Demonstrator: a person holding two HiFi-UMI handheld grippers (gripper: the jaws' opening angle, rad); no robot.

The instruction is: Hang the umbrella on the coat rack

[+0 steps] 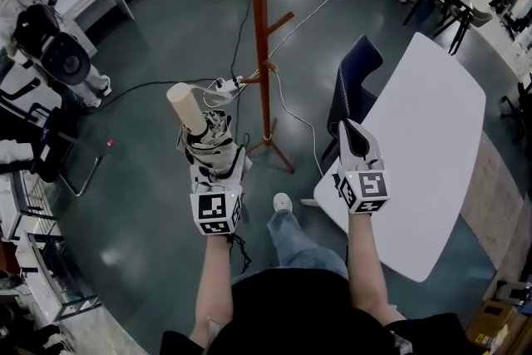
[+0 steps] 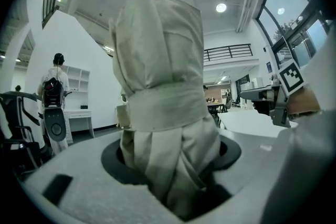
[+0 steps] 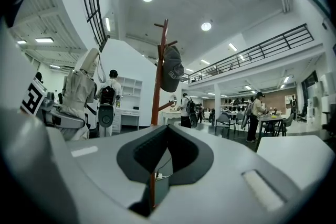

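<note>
Umbrella clamped in the left gripper, right gripper empty, coat rack ahead

The left gripper [image 1: 214, 155] has its jaws closed around the folded beige umbrella [image 1: 205, 131], which stands nearly upright between the pads with its pale handle end [image 1: 184, 105] on top and its strap wrapped round the cloth. The right gripper [image 1: 353, 137] carries nothing, its jaw tips meeting, and hovers beside the white table [image 1: 440, 120]. The red-brown coat rack [image 1: 263, 54] stands on the floor just beyond the umbrella, a dark cap [image 3: 171, 68] on one peg.
</note>
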